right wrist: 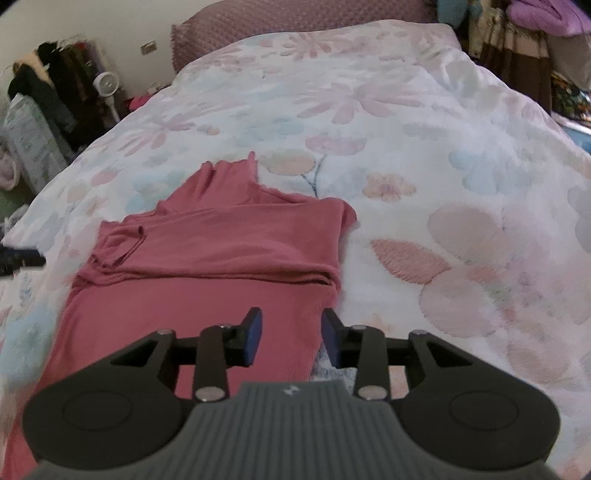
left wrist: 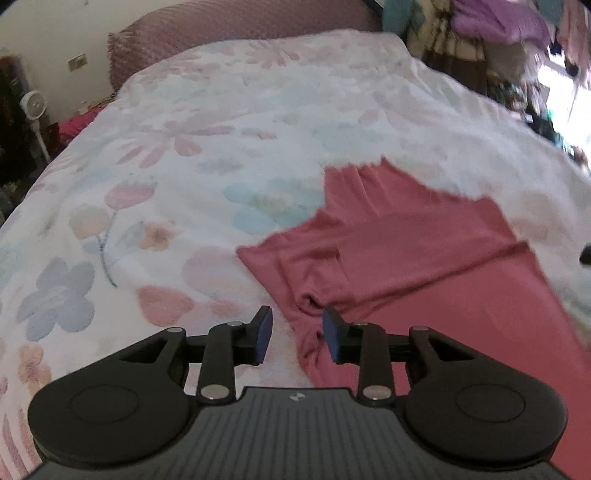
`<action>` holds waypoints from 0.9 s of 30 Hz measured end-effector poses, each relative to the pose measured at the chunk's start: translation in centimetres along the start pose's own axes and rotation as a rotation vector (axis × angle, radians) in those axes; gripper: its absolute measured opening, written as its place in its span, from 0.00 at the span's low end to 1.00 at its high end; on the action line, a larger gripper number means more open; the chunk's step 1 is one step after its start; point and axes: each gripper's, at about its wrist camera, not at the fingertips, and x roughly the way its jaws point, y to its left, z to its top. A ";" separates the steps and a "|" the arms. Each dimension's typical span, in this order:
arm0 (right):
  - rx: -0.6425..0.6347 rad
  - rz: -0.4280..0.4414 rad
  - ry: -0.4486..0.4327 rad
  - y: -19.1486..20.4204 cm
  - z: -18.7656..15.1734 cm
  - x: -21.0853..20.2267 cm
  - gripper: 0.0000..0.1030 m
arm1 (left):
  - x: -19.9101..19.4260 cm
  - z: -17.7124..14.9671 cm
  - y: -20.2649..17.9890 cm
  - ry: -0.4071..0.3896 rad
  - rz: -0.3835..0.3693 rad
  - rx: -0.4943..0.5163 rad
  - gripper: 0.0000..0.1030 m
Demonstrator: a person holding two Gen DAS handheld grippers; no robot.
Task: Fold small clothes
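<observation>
A dusty-red ribbed top [left wrist: 424,251] lies on a floral bedspread [left wrist: 221,147], its upper part folded over the body. In the right wrist view the top [right wrist: 207,251] fills the lower left. My left gripper [left wrist: 297,338] is open, its jaws either side of the top's bunched left edge, just above the cloth. My right gripper [right wrist: 291,336] is open over the top's right side edge, holding nothing. The tip of the other gripper shows at the right edge in the left wrist view [left wrist: 585,254] and at the left edge in the right wrist view [right wrist: 22,258].
A pink headboard cushion [right wrist: 295,22] stands at the far end of the bed. A white fan [right wrist: 105,83] and hanging dark clothes [right wrist: 55,85] stand left of the bed. Piled clothes [left wrist: 480,33] lie at the far right.
</observation>
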 end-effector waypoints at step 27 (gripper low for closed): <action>-0.089 0.153 0.088 4.1 21.0 25.4 0.25 | 24.9 13.9 0.1 0.059 -0.197 -0.129 0.41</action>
